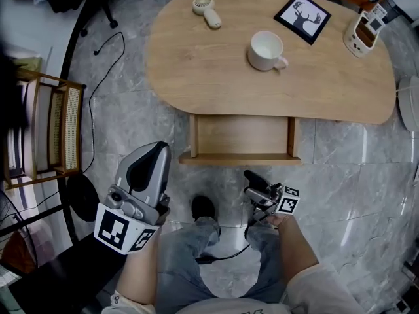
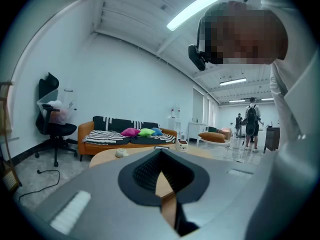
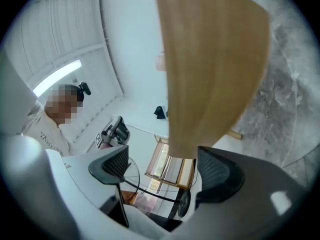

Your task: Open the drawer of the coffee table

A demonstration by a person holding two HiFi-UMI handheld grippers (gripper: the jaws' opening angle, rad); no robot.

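Head view: rounded wooden table [image 1: 216,70], rectangular drawer [image 1: 242,136]

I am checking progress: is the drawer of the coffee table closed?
No, the drawer stands pulled out from under the coffee table, its wooden bottom showing.

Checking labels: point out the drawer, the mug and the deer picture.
drawer [image 1: 242,135]: head view, bare wooden bottom of the open drawer.
mug [image 1: 264,48]: head view, white inside of the cup.
deer picture [image 1: 302,17]: head view, middle of the print.
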